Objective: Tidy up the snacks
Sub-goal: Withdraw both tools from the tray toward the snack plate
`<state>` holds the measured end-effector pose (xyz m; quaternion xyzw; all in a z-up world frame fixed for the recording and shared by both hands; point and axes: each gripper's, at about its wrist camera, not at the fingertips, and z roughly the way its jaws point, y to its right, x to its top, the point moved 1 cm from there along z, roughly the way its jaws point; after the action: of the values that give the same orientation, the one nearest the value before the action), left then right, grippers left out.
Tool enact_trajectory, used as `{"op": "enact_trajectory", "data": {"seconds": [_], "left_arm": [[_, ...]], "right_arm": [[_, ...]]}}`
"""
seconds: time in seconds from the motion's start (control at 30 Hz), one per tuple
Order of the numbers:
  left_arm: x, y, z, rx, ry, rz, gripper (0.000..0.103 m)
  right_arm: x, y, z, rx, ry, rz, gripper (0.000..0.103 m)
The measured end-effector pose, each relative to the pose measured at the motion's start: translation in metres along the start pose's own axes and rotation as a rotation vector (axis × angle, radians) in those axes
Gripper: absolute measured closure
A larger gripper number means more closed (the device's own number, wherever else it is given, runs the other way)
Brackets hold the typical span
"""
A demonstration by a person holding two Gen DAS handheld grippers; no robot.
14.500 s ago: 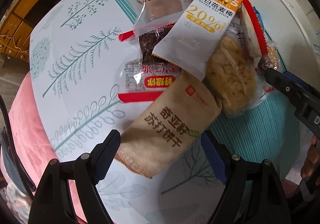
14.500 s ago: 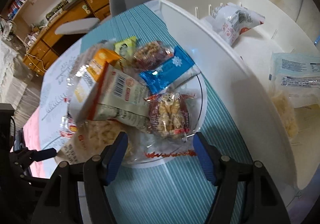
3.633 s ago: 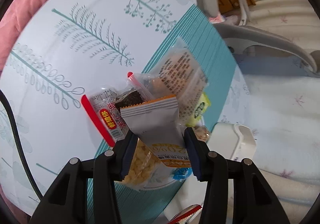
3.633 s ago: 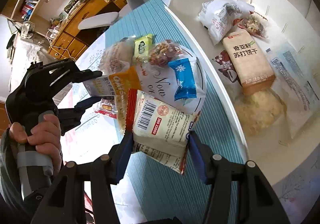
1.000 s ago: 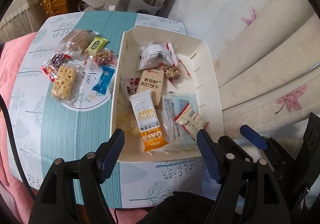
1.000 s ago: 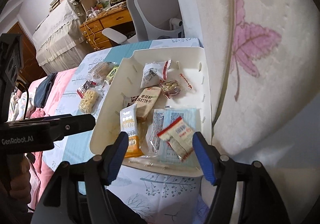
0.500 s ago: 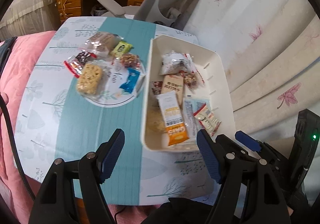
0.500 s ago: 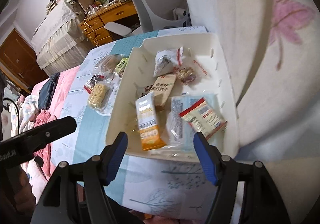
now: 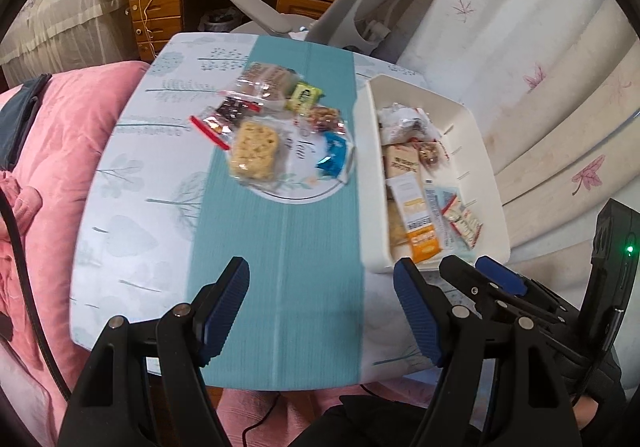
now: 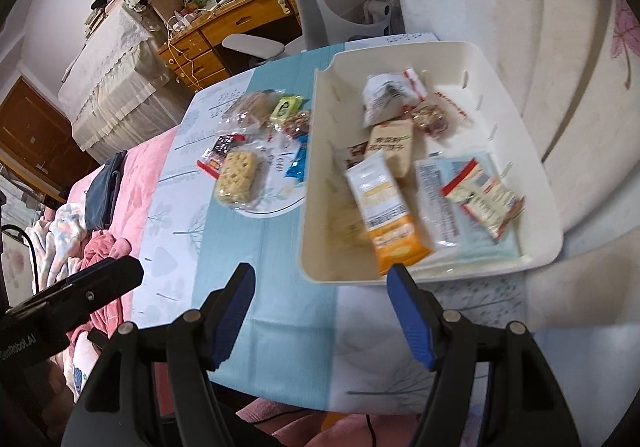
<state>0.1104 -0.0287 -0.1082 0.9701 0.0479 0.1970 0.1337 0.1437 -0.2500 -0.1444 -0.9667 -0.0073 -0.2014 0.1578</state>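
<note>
Now | left gripper (image 9: 322,307) fingers apart, empty | right gripper (image 10: 320,313) likewise, seemingly

White bin (image 10: 532,183), teal-striped tablecloth (image 9: 280,287), orange-white bar (image 10: 386,215).

The black gripper body (image 10: 60,311) at the near left of the right wrist view bears "GenRobot.AI". Script on the plate (image 9: 296,151) seems to read "New"; packet printing is too blurred.
</note>
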Motion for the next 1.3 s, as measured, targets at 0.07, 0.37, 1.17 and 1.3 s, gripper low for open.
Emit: {"op": "enact_trajectory", "data": {"seconds": [0.07,0.37,1.17,1.3], "left_arm": [[0.000,-0.013,-0.005,0.002,0.004,0.011,0.030],[0.005,-0.069,-0.014,0.004,-0.009,0.073,0.026],[0.085,-0.142,0.027,0.033,-0.053,0.070,0.019],[0.114,-0.147,0.047,0.037,-0.055,0.063,0.019]], "right_arm": [[-0.004,-0.012,0.002,-0.002,0.003,0.013,0.034],[-0.020,-0.063,0.022,-0.008,0.014,0.082,0.034],[-0.003,-0.147,0.085,-0.059,0.071,-0.061,0.028],[0.008,-0.155,0.103,-0.068,0.099,-0.100,0.028]]}}
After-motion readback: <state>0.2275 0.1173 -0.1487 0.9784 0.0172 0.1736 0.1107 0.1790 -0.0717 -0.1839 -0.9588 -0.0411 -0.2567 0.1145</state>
